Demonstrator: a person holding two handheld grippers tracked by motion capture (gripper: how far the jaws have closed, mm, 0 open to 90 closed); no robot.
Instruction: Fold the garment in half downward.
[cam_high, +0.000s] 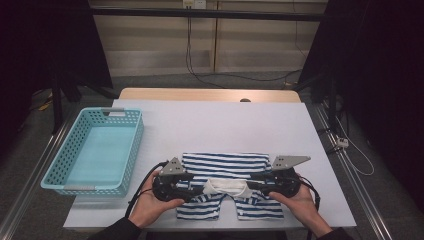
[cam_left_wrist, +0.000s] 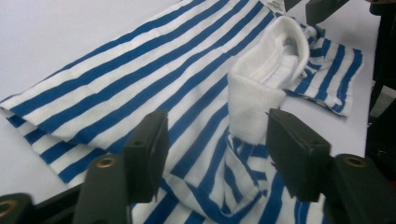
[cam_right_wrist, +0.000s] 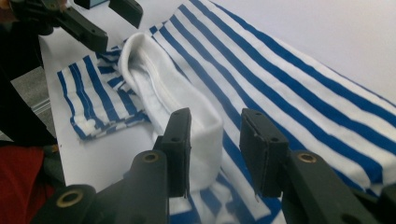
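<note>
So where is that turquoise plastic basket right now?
In the high view the turquoise plastic lattice basket sits at the white table's left edge, left of the blue-and-white striped shirt, just beyond the left gripper.

Both forearms are brought in from the near edge, and a tool is gripped in each hand; the left tool (cam_high: 196, 186) and right tool (cam_high: 253, 186) are pointed inward at each other, jaws parted, nothing clamped
</note>
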